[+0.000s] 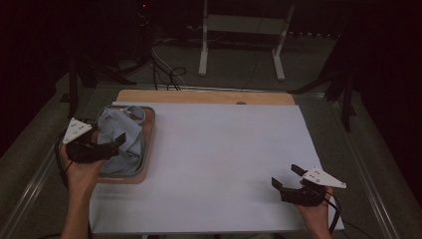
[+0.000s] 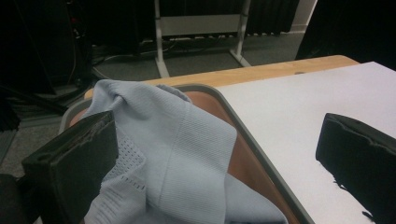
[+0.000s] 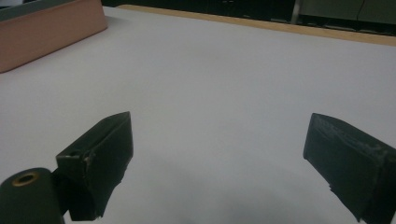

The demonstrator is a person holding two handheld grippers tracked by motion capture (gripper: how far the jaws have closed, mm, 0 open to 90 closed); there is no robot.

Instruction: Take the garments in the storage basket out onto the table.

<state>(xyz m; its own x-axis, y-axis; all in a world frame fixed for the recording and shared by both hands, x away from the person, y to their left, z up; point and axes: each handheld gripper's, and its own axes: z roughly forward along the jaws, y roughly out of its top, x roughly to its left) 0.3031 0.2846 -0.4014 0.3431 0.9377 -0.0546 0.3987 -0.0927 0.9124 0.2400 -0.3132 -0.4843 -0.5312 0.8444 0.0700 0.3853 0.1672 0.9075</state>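
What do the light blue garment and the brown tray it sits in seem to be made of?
The light blue garment looks like a soft knit fabric: fine ribbing, a perforated mesh panel, loose folds. The brown tray with grey rim seems matte plastic, judging by smooth rounded walls; that stays uncertain.

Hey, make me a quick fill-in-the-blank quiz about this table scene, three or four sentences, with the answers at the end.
1. The light blue cloth lies bunched in a ____ at the table's left side.
2. The left gripper hovers over the cloth with its jaws ____.
3. The right gripper is above the bare ____ sheet near the table's right front corner.
4. The tray has a ____ rim around its brown inside.

Missing words: tray; open; white; grey
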